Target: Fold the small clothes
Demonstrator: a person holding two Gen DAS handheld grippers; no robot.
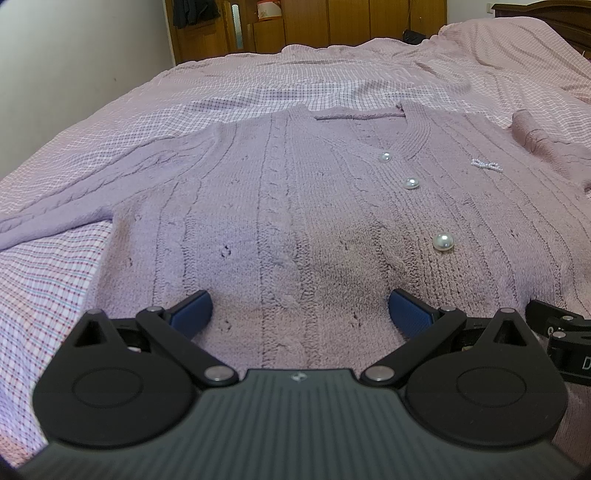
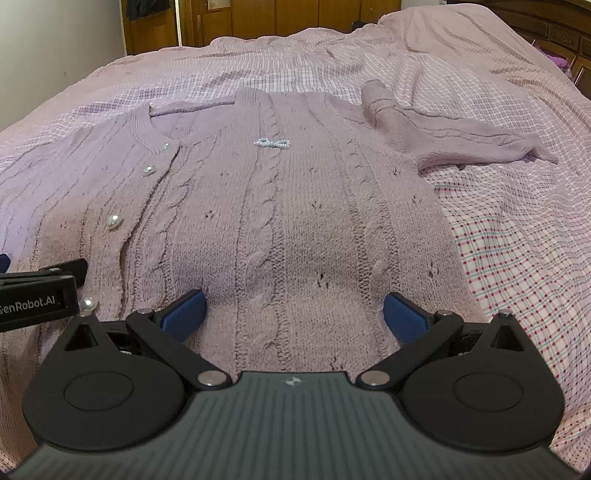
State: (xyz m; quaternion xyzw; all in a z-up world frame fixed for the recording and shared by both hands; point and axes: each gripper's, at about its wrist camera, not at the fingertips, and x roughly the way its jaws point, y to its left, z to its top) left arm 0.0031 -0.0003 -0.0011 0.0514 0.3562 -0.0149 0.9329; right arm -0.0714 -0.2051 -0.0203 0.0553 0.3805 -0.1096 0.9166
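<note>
Fingers (image 1: 192, 312) of both grippers gape wide, empty, over the cardigan (image 1: 295, 206) hem; we risk pinching one layer or snagging pearl buttons (image 1: 443, 242).

Home bedroom — bed (image 1: 110, 122), wooden wardrobes (image 1: 332, 22)

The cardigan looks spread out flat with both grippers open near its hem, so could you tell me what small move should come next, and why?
Probably close both grippers on the hem. The cardigan lies flat and buttoned, and the left gripper and right gripper are both open over its lower edge, holding nothing.
</note>
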